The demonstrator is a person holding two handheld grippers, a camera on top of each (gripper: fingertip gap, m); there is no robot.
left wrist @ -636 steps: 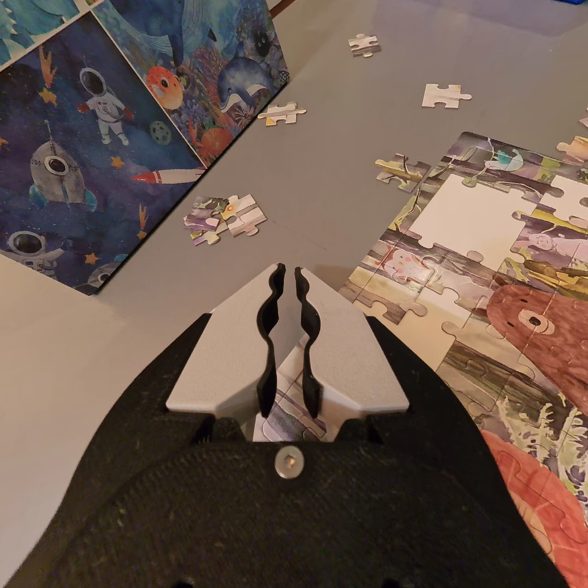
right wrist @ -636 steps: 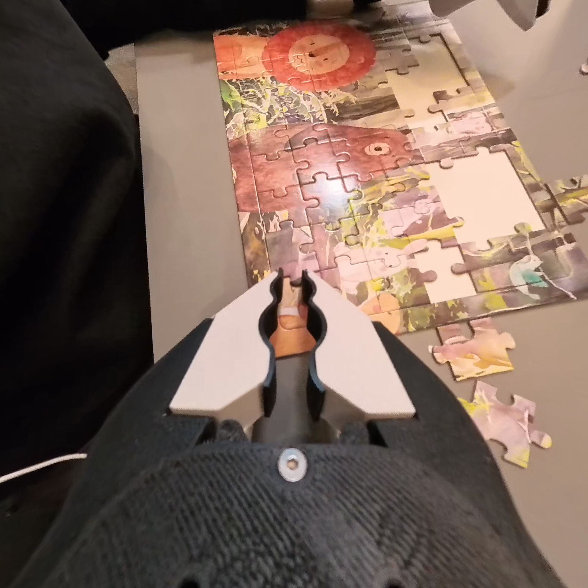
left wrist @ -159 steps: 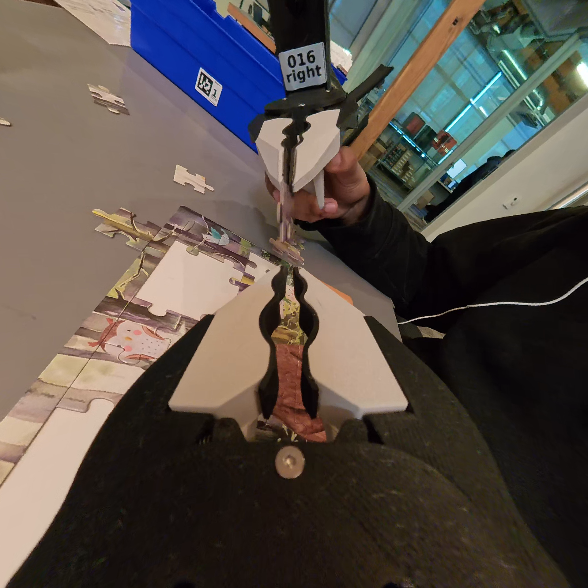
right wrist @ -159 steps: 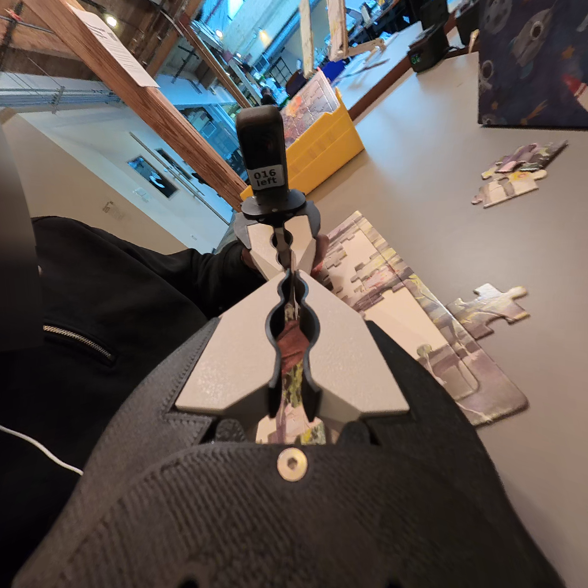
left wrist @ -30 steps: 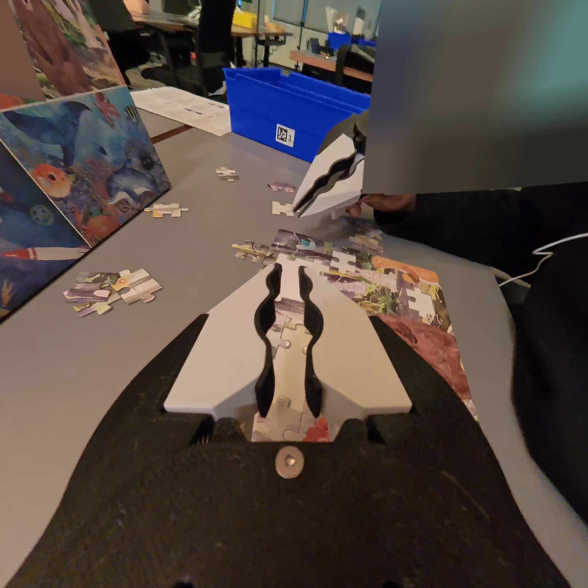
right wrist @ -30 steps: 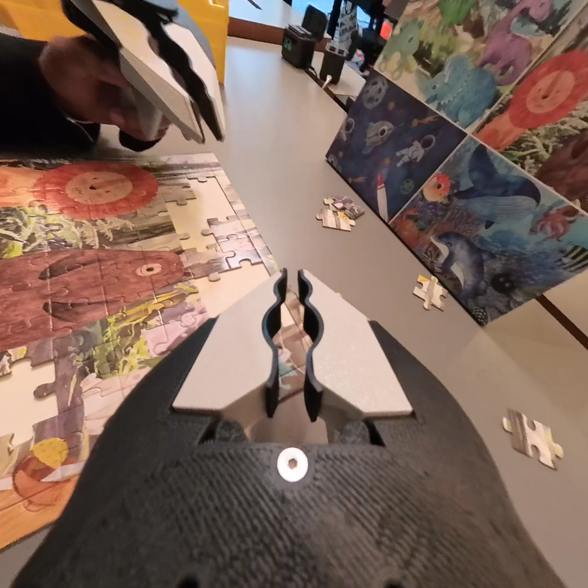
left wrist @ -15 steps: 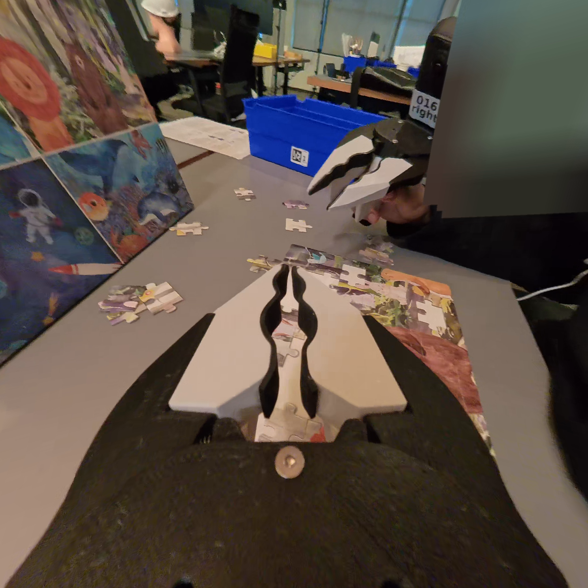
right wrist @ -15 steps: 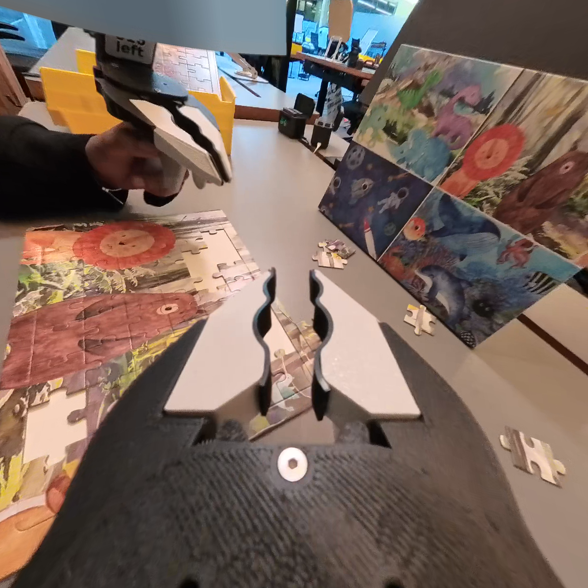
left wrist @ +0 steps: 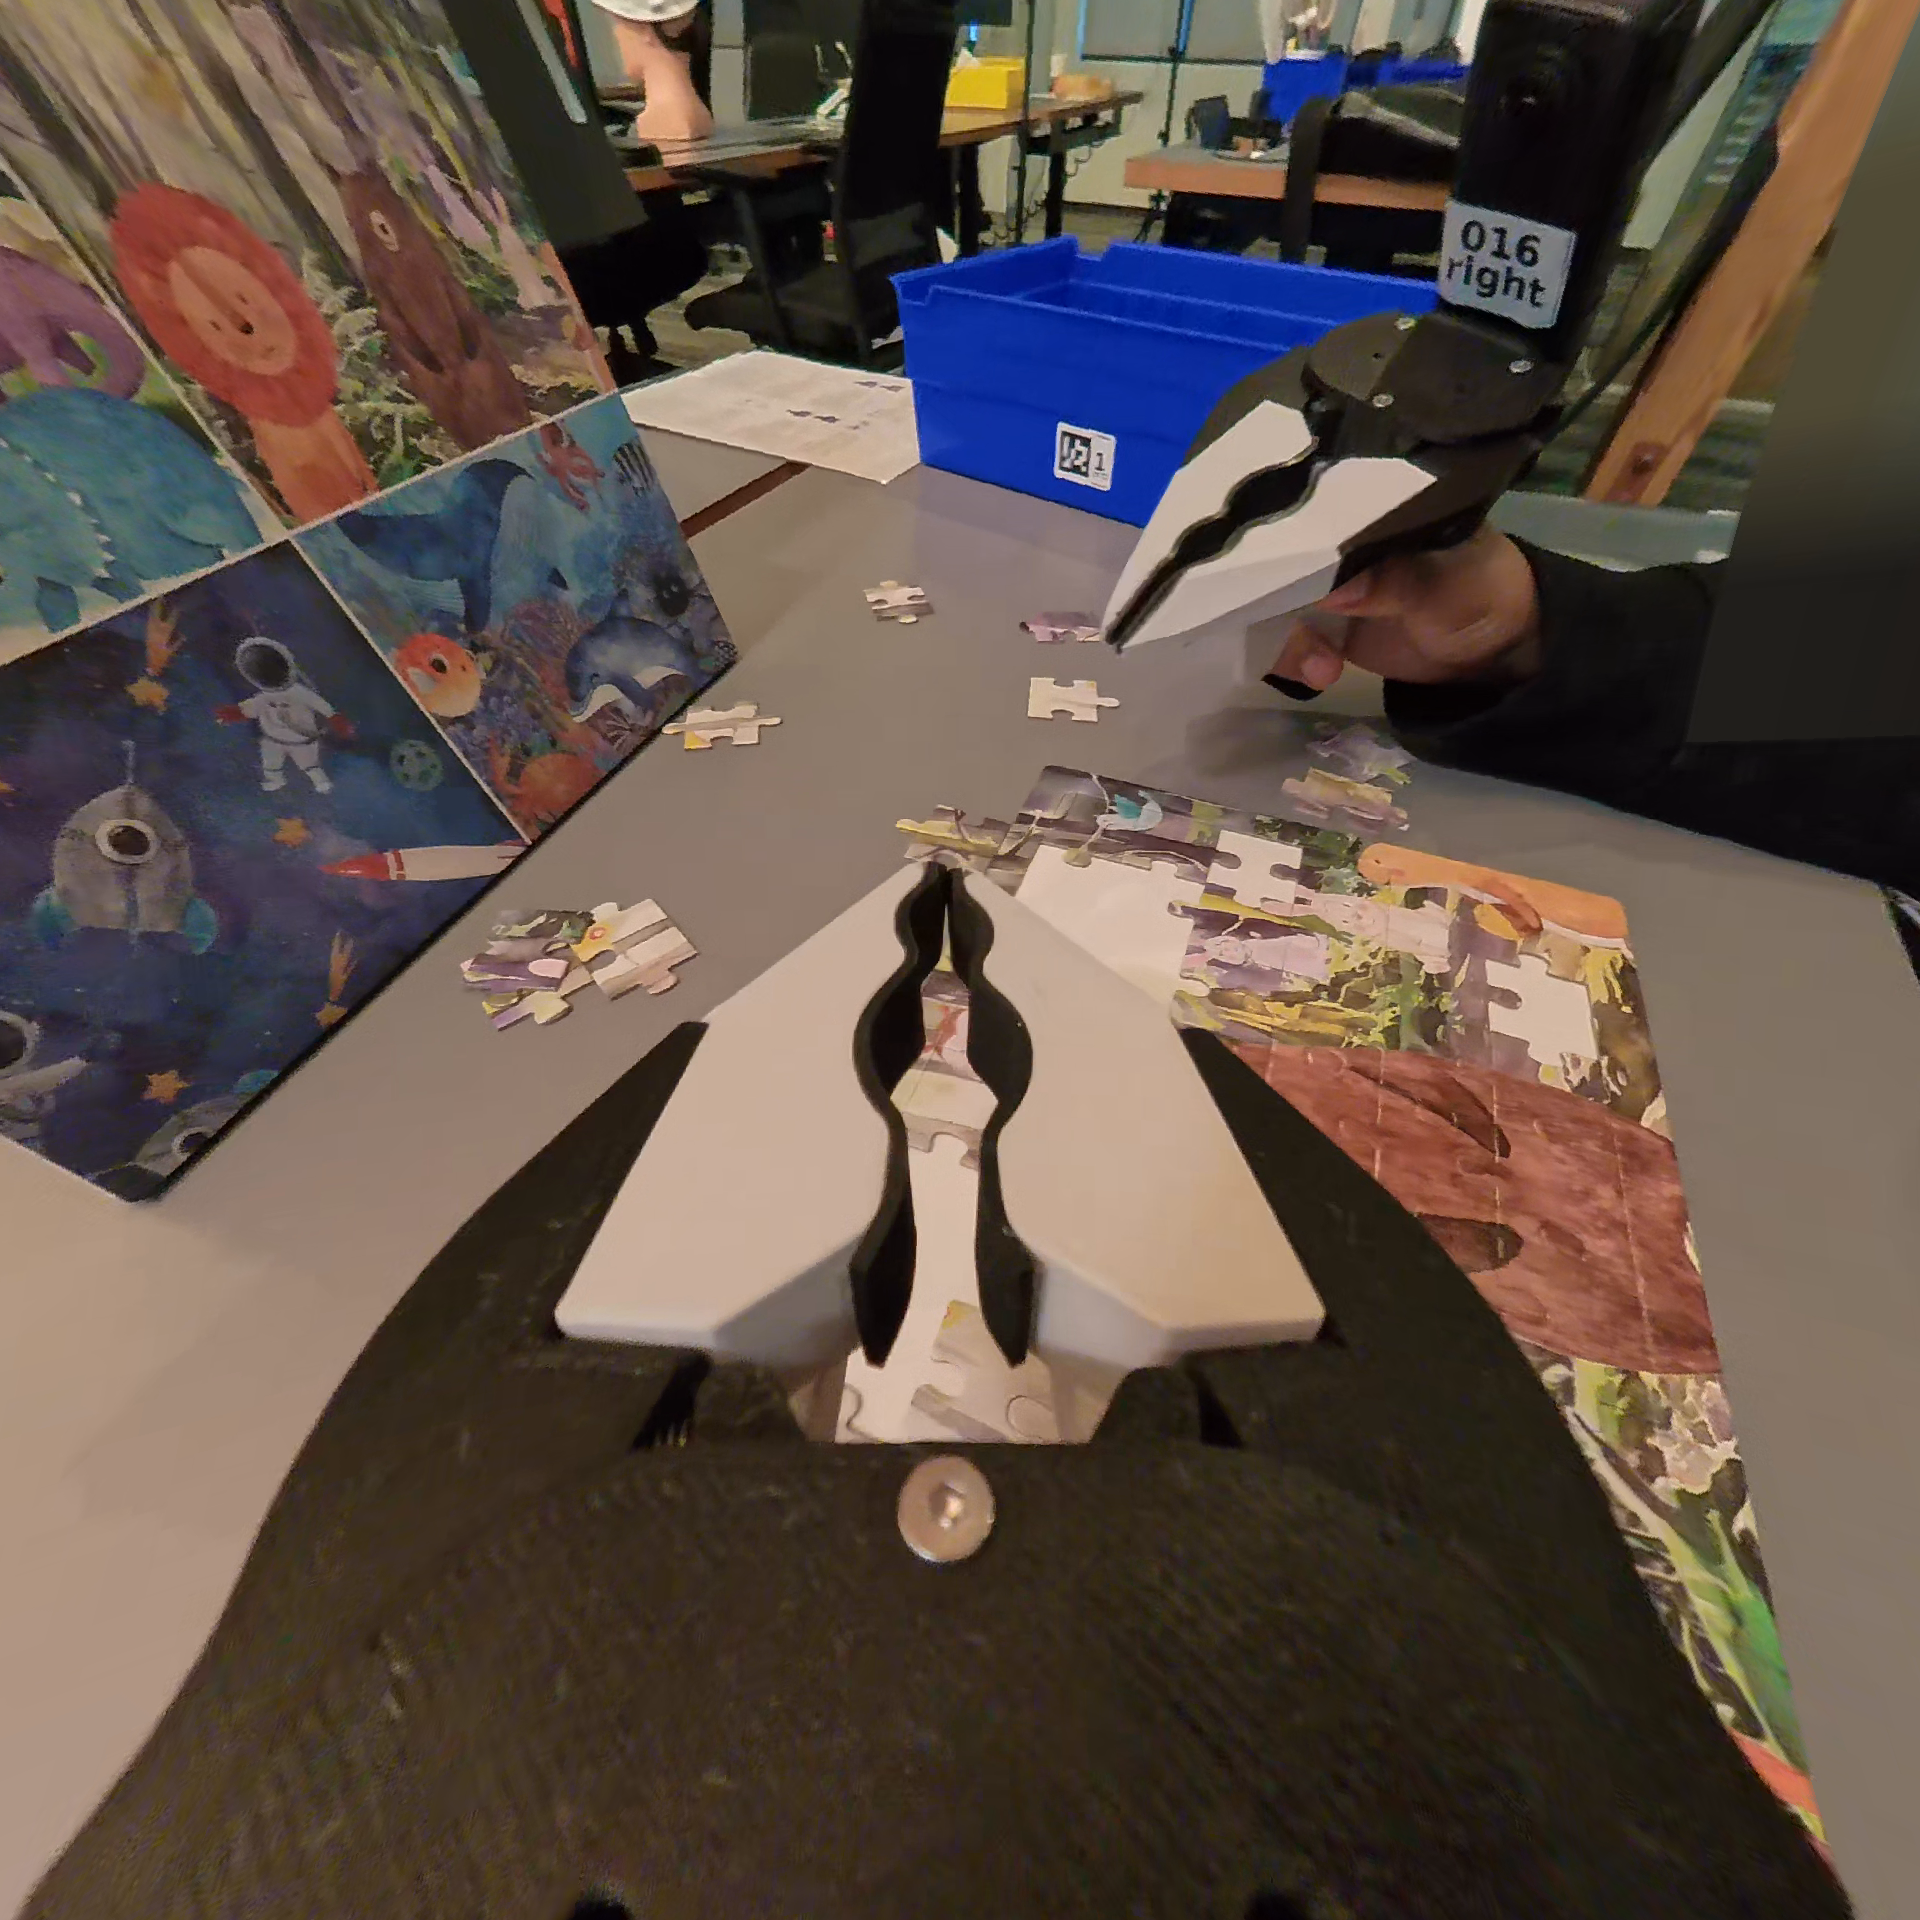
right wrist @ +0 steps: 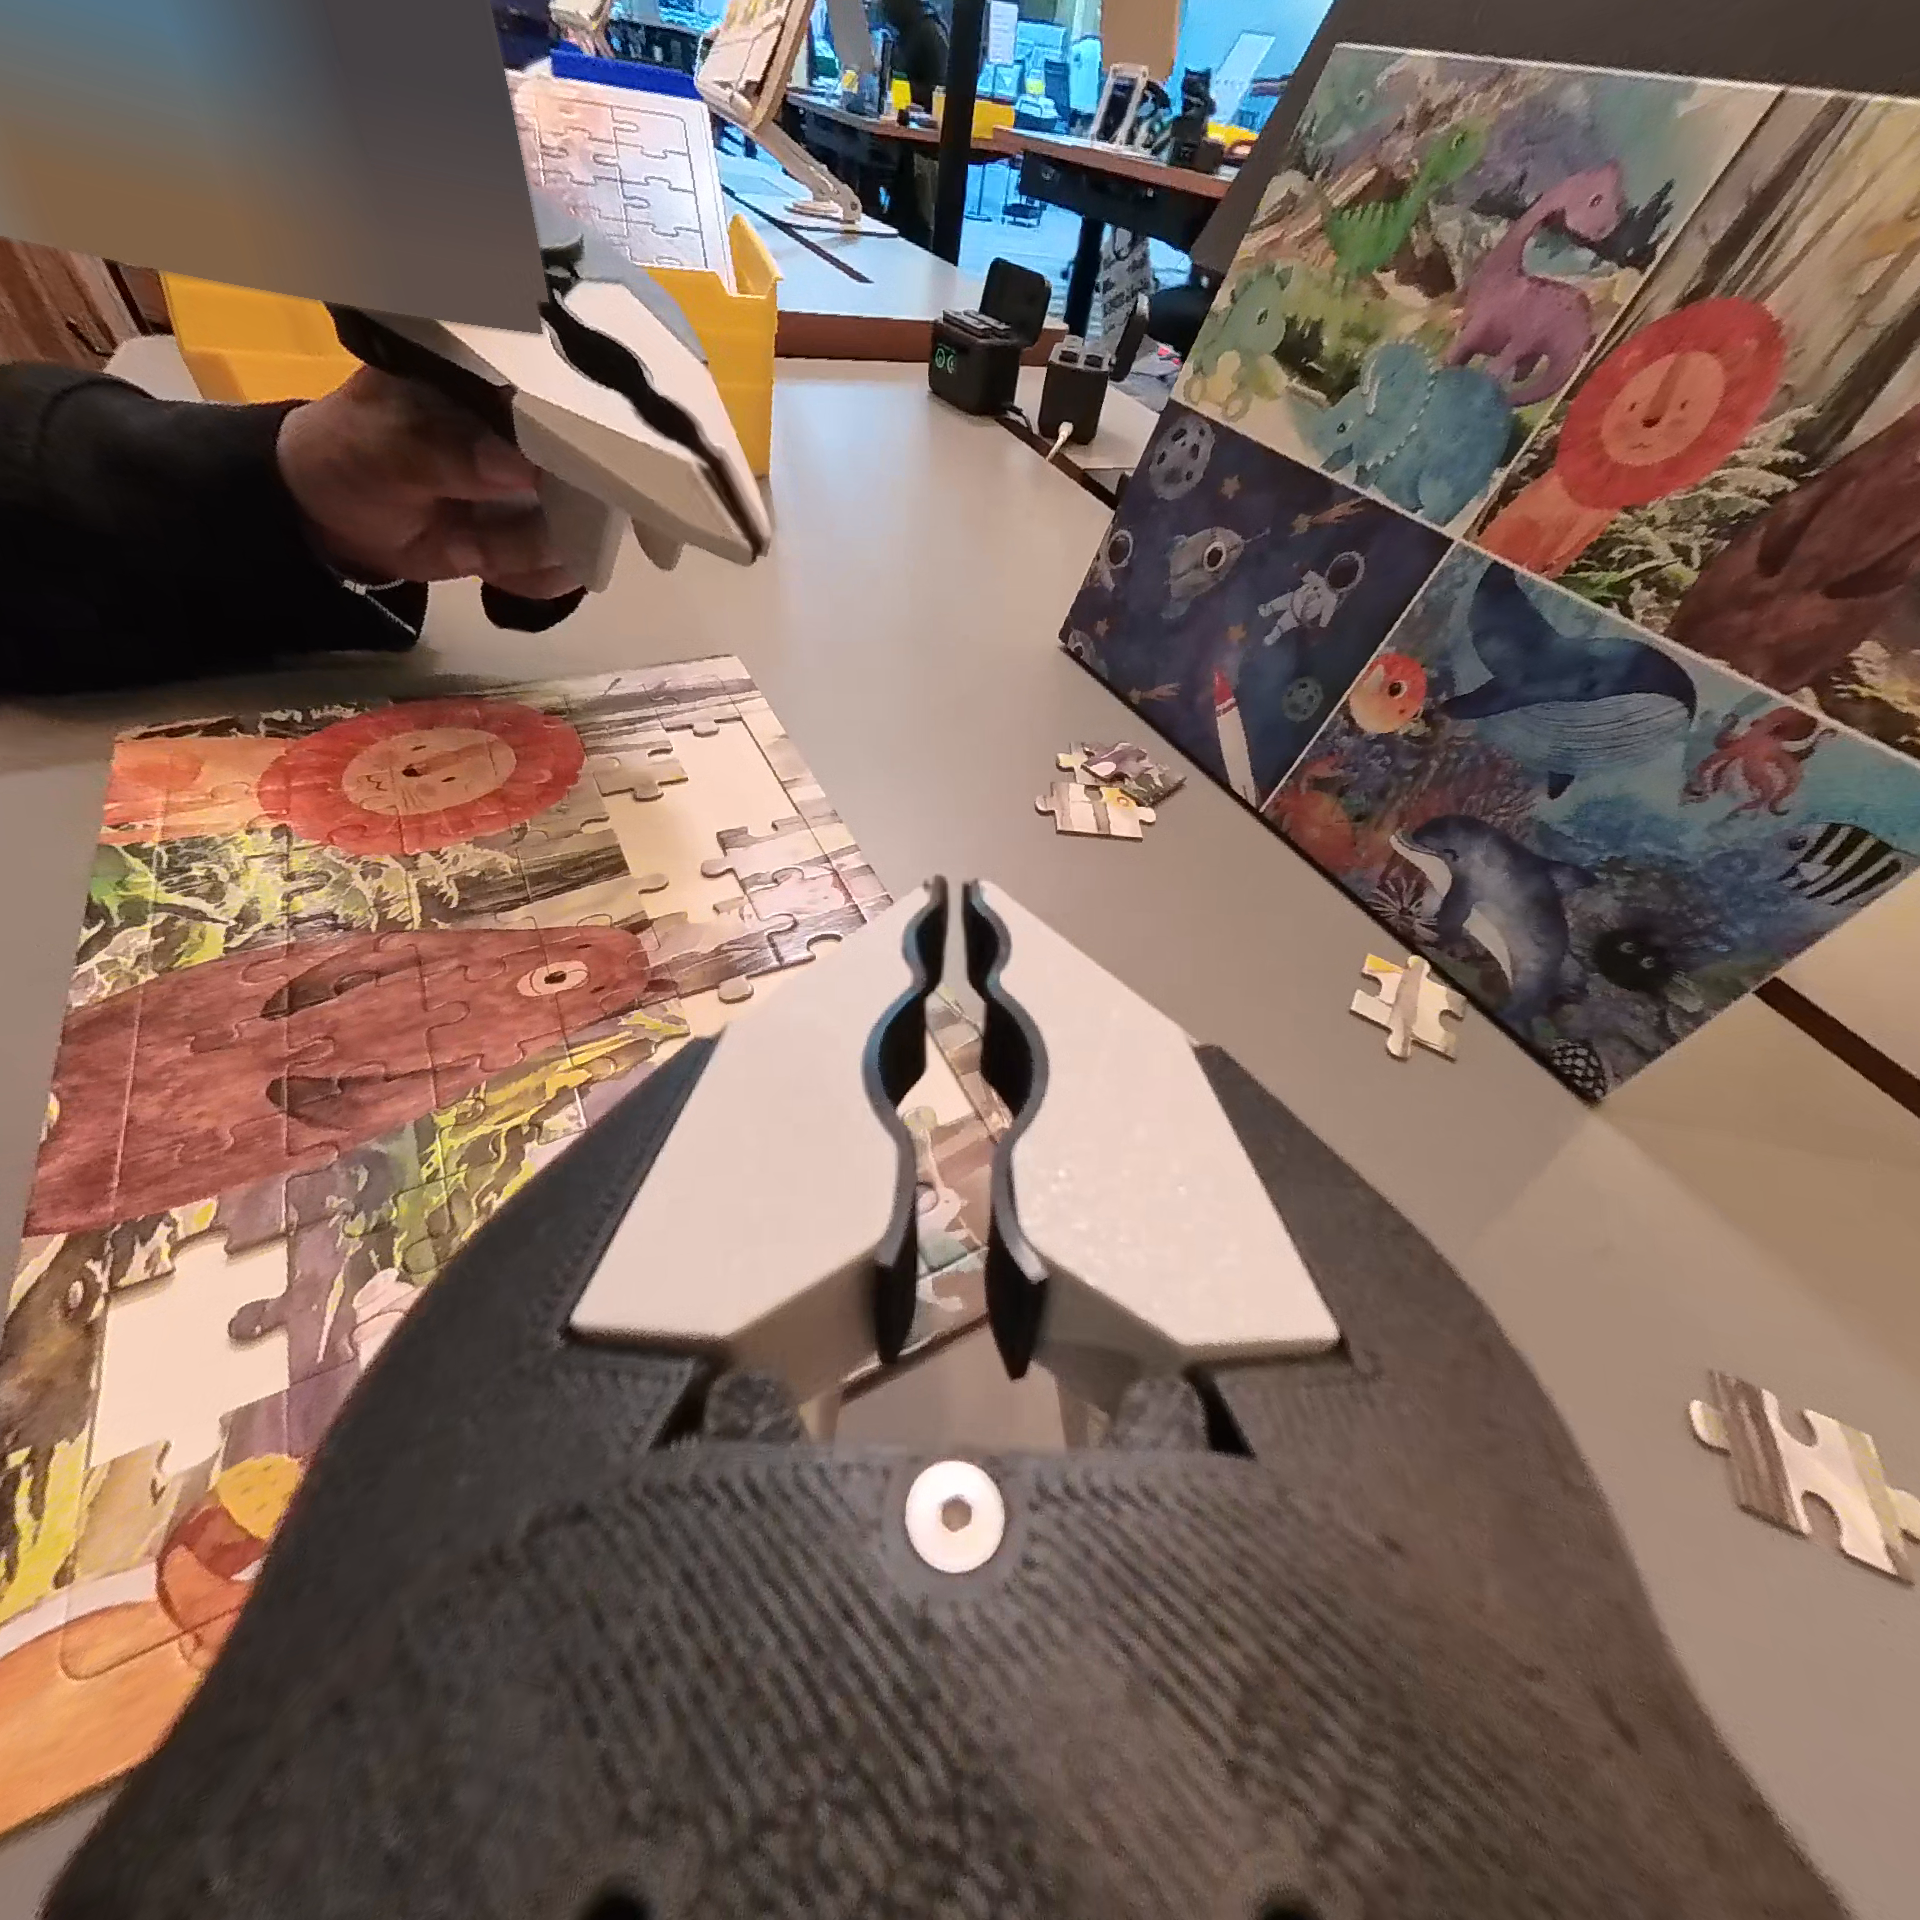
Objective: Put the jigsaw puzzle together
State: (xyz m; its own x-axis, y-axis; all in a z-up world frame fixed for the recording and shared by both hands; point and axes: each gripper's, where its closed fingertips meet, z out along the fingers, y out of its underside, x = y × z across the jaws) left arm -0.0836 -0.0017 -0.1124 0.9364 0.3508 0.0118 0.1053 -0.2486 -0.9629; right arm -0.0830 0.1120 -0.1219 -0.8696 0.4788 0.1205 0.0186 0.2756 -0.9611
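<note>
While both grippers' fingers (left wrist: 940, 894) (right wrist: 951, 894) hover nearly closed and empty, the jigsaw puzzle (left wrist: 1455, 1143) lies flat beneath them.

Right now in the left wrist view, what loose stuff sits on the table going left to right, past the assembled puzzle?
Cluster of joined pieces → single pale piece by the picture board → small piece → white piece → right gripper.

Both the left gripper (left wrist: 945, 883) and the right gripper (right wrist: 953, 891) have let go, lifted and closed empty above the puzzle (left wrist: 1455, 1122).
</note>
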